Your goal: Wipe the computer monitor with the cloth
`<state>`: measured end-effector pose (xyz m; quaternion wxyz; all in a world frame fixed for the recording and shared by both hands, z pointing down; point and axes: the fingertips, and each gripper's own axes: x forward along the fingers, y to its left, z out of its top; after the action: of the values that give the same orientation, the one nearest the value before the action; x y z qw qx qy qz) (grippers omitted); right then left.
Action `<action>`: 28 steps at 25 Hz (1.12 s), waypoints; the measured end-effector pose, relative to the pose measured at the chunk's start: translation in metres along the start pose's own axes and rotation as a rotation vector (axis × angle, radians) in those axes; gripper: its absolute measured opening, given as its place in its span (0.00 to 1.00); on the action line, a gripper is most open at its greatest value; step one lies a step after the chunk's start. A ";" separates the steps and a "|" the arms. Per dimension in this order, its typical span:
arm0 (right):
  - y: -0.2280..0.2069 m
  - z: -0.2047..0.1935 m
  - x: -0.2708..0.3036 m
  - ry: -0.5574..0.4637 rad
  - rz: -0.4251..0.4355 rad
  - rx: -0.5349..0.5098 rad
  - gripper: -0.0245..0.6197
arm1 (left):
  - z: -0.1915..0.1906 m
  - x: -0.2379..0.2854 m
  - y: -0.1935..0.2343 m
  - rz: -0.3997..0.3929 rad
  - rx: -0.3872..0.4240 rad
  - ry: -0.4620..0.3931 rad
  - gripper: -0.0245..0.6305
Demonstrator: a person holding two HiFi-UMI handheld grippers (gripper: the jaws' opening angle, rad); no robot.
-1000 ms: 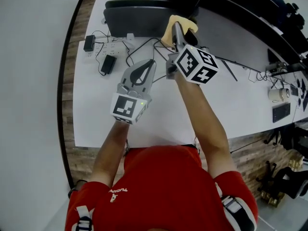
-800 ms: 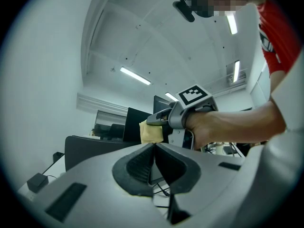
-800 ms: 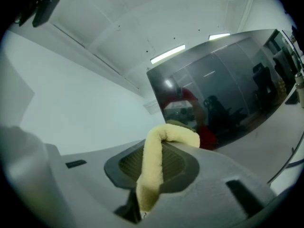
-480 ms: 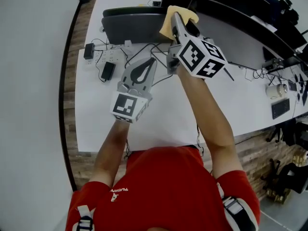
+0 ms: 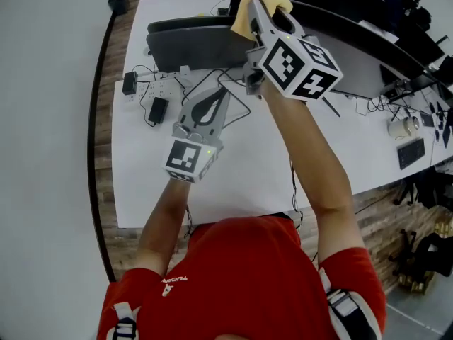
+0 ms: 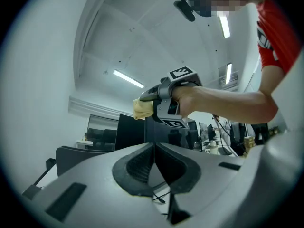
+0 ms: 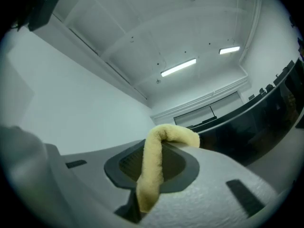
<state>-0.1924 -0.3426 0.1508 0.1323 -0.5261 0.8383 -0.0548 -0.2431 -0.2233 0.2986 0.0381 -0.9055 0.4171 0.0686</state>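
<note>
Monitor (image 5: 340, 21): one just ahead of the right gripper's tips, with more dark screens beyond. It is probably rigid but easy to mark, so light pressure suits it.
Grippers: two. The left gripper (image 5: 223, 94) has its jaws together on nothing, low and behind the right one. The right gripper (image 5: 260, 9) is clamped on the cloth.
Cloth (image 7: 154, 170): one, yellow, soft and light. It is pinched mid-fold with a loop bulging past the tips. Whether it touches the screen I cannot tell.

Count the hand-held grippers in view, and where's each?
2. Left hand-held gripper, shut and empty, low over the white desk; right hand-held gripper up by the monitor, shut on the yellow cloth. None seem hidden.
</note>
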 end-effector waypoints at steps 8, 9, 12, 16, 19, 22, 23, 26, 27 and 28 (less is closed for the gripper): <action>0.006 0.041 -0.002 -0.054 0.016 -0.078 0.14 | 0.004 0.000 -0.009 -0.026 0.003 -0.005 0.06; 0.006 0.047 -0.003 -0.062 0.011 -0.101 0.14 | 0.004 0.000 -0.010 -0.028 0.002 -0.006 0.06; -0.001 0.057 -0.003 -0.056 -0.019 -0.215 0.14 | 0.004 0.000 -0.013 -0.035 -0.003 -0.006 0.06; -0.019 0.044 0.005 0.041 -0.058 -0.335 0.14 | 0.001 0.002 -0.017 -0.046 -0.010 -0.005 0.06; -0.028 0.038 0.006 0.081 -0.069 -0.376 0.14 | -0.001 0.004 -0.019 -0.051 -0.012 -0.004 0.06; -0.033 0.038 0.004 0.097 -0.059 -0.405 0.14 | -0.003 0.007 -0.019 -0.047 -0.011 -0.006 0.06; -0.034 0.039 0.003 0.099 -0.055 -0.412 0.14 | -0.004 0.008 -0.020 -0.048 -0.011 -0.005 0.06; -0.043 0.046 -0.005 0.101 -0.052 -0.413 0.14 | -0.005 0.013 -0.029 -0.053 -0.006 -0.001 0.06; -0.048 0.048 -0.008 0.102 -0.054 -0.413 0.14 | -0.006 0.015 -0.032 -0.055 -0.002 0.001 0.06; -0.053 0.050 -0.011 0.103 -0.055 -0.413 0.14 | -0.006 0.018 -0.035 -0.057 0.002 0.002 0.06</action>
<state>-0.1280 -0.3542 0.1171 -0.0226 -0.5614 0.8226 0.0876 -0.2040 -0.2146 0.3022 0.0404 -0.9171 0.3911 0.0660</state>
